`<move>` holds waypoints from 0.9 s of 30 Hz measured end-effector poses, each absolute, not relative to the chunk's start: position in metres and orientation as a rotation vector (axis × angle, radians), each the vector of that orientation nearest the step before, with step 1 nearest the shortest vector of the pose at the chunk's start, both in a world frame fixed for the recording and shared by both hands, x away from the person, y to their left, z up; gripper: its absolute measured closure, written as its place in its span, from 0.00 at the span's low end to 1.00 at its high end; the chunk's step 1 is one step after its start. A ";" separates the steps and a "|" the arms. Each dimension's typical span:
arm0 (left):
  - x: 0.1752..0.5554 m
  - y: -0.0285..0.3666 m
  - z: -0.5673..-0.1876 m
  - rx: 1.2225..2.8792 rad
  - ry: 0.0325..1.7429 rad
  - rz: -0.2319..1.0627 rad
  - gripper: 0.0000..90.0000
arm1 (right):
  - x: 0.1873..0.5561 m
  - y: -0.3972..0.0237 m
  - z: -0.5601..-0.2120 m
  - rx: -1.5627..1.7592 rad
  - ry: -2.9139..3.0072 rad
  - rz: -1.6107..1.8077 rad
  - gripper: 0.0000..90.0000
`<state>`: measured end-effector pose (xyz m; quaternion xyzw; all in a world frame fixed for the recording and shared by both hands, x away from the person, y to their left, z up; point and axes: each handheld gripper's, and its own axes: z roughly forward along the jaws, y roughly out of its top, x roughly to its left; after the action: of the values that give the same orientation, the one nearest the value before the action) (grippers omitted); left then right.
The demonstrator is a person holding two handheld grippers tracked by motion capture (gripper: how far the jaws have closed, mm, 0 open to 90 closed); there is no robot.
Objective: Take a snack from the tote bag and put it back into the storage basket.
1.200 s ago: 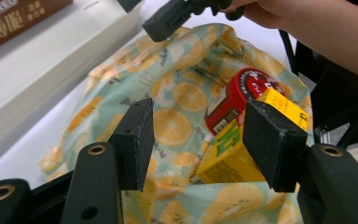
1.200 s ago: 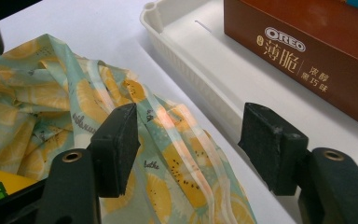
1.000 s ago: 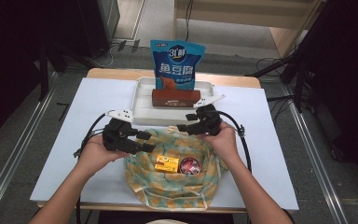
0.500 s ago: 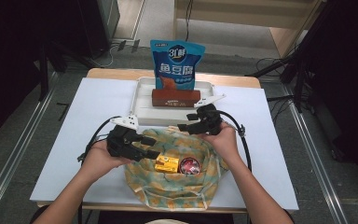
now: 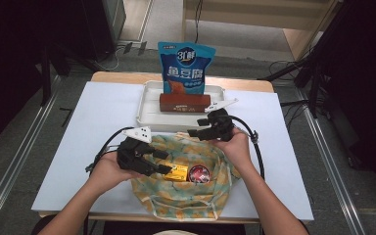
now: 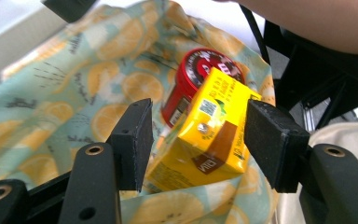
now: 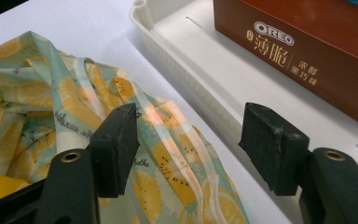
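White-topped table (image 5: 103, 112): lemon-print cloth bag (image 5: 186, 196) at near edge, containing yellow carton (image 6: 209, 133) beside red can (image 6: 200, 77). Left gripper (image 6: 198, 140) wide, jaws either side of carton, not pressing. Right gripper (image 7: 186, 135) wide, over bag's rim near white tray (image 7: 200, 60) holding Oreo box (image 7: 307, 51).

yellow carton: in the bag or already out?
In. The yellow carton lies tipped inside the open lemon-print bag, beside the red can. The left tongs straddle it, open, pads not pressing.
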<state>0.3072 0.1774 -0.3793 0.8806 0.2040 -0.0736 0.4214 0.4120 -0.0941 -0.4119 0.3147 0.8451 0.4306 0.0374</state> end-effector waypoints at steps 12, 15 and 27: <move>0.303 0.169 -0.388 2.245 0.477 -0.216 0.45 | 0.414 -0.097 -0.413 0.995 2.596 1.344 0.42; 0.304 0.167 -0.392 2.239 0.471 -0.231 0.43 | 0.414 -0.097 -0.414 0.995 2.594 1.345 0.42; 0.305 0.162 -0.402 2.235 0.449 -0.252 0.41 | 0.414 -0.096 -0.416 0.988 2.601 1.336 0.42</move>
<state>0.3049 0.1622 -0.4017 0.8883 0.1783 -0.1000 0.4113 0.4140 -0.0956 -0.4156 0.3200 0.8425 0.4326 0.0275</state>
